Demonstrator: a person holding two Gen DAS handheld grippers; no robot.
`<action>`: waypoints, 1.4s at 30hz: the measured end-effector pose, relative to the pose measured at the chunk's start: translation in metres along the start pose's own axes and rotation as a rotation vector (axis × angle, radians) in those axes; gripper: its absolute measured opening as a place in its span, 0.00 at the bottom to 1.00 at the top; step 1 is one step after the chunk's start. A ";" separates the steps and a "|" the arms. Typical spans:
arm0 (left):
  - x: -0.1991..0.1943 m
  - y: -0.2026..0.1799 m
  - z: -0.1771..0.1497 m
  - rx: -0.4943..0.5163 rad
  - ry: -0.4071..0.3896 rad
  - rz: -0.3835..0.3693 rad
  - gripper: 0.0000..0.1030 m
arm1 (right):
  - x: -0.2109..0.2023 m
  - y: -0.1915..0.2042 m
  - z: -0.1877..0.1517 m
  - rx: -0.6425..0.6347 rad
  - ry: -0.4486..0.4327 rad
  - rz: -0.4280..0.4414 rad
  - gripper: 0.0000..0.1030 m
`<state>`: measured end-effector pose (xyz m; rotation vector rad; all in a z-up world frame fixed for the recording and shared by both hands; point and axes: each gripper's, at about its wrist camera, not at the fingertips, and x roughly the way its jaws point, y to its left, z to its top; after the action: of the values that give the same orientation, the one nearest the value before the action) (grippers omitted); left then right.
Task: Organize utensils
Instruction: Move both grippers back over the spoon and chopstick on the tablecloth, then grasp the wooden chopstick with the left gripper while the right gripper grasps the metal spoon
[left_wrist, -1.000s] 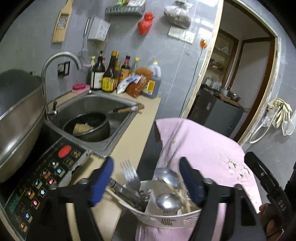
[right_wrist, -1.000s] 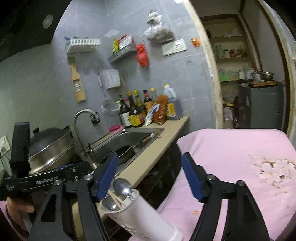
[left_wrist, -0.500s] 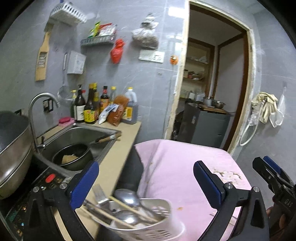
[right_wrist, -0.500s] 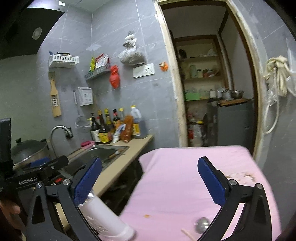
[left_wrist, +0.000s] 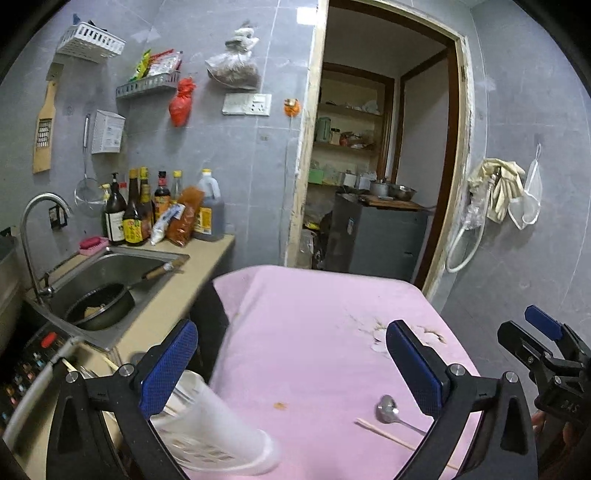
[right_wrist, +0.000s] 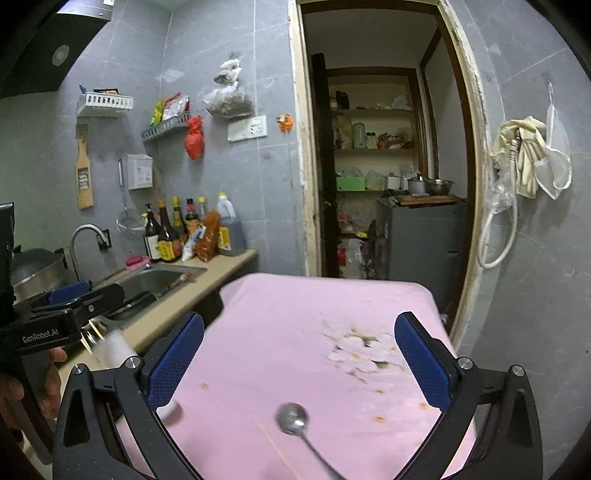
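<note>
Pink-clothed table (left_wrist: 317, 332): spoon (left_wrist: 386, 404), chopstick (left_wrist: 384, 432), tipped white holder (left_wrist: 221, 439).

Both grippers have drawn back and spread wide — the left gripper (left_wrist: 291, 363) no longer frames the white utensil holder (left_wrist: 218, 439), now tipped at the pink tablecloth's (left_wrist: 314, 332) left edge. A spoon (right_wrist: 293, 417) and chopstick (left_wrist: 388, 434) have come into view near its front edge.

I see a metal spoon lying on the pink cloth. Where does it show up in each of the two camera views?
Left wrist view: the spoon lies low and right, just inside the right finger, beside a chopstick.
Right wrist view: the spoon sits bottom centre, between the fingers.
Shared landmark: the flower print on the pink cloth.
</note>
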<state>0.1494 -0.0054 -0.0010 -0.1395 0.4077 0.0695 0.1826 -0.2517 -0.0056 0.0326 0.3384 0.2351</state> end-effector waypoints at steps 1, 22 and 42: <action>0.001 -0.006 -0.003 -0.002 0.003 0.002 1.00 | 0.000 -0.009 -0.002 0.001 0.007 0.000 0.99; 0.067 -0.072 -0.078 -0.071 0.296 0.019 1.00 | 0.111 -0.112 -0.064 0.033 0.354 0.255 0.98; 0.140 -0.069 -0.134 -0.306 0.634 -0.027 0.36 | 0.233 -0.053 -0.109 -0.195 0.697 0.788 0.31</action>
<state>0.2318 -0.0886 -0.1703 -0.4748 1.0280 0.0595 0.3718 -0.2494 -0.1875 -0.1157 0.9915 1.0713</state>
